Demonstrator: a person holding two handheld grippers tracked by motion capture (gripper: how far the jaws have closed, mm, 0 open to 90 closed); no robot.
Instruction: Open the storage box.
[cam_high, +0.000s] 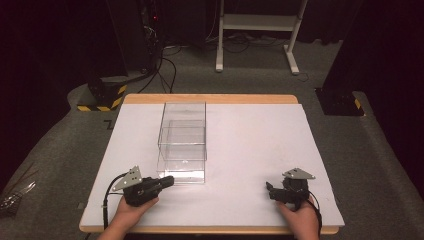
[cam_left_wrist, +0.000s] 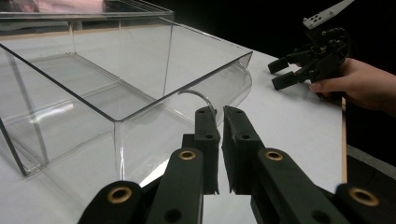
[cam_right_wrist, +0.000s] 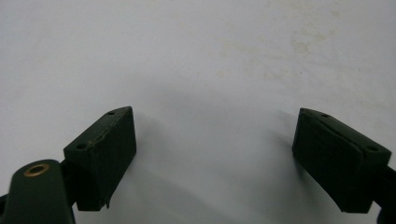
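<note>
**Two grippers rest on the white table near a clear box**

In the high view, a clear plastic box (cam_high: 182, 142) stands on the white table (cam_high: 250, 140), left of the middle. It looks like two transparent compartments, one stacked on the other. The left gripper (cam_high: 167, 181) lies at the near left, held by the left hand (cam_high: 131, 210), and its tips are just beside the near corner of the box. The right gripper (cam_high: 270, 190) lies at the near right, well apart from the box, held by the right hand (cam_high: 302, 217).

In the left gripper view, the jaws of the left gripper (cam_left_wrist: 220, 149) are pressed almost together, with only a thin gap between them and nothing inside it. The clear plastic box (cam_left_wrist: 116, 79) is directly in front of them. Farther off, the right gripper (cam_left_wrist: 280, 74) sits on the table with its jaws apart.

In the right gripper view, the jaws of the right gripper (cam_right_wrist: 215, 154) are spread wide over the bare white table (cam_right_wrist: 210, 56), and they hold nothing.
</note>
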